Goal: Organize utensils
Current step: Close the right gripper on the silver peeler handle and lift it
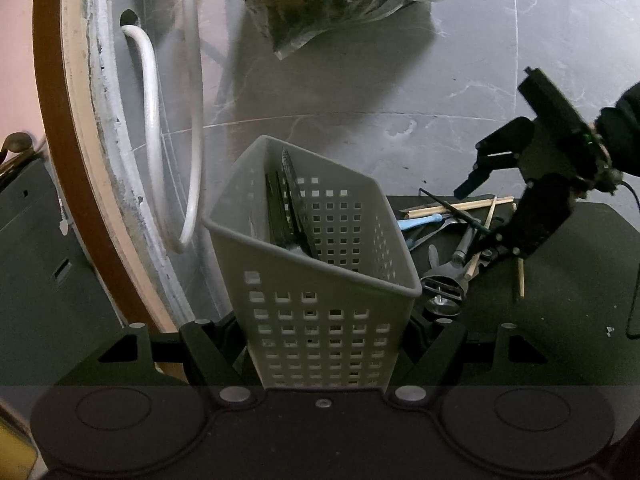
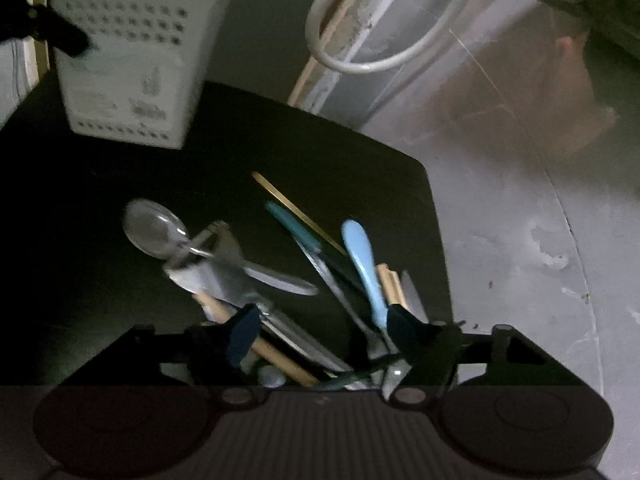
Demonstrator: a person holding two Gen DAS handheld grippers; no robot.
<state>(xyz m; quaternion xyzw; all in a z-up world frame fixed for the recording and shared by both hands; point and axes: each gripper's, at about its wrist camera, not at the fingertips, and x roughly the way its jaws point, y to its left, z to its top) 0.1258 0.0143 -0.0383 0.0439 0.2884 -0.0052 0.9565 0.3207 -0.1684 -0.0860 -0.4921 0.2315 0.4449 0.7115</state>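
Left tool (image 1: 326,344) clamps the perforated utensil basket (image 1: 320,264); right tool (image 2: 320,332), wide, straddles the utensil pile (image 2: 280,280), handles running away from it.

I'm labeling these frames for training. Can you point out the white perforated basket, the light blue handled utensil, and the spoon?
white perforated basket (image 1: 320,320): left wrist view, on its perforated front wall.
light blue handled utensil (image 2: 362,256): right wrist view, on the handle's middle.
spoon (image 2: 154,228): right wrist view, on its bowl.
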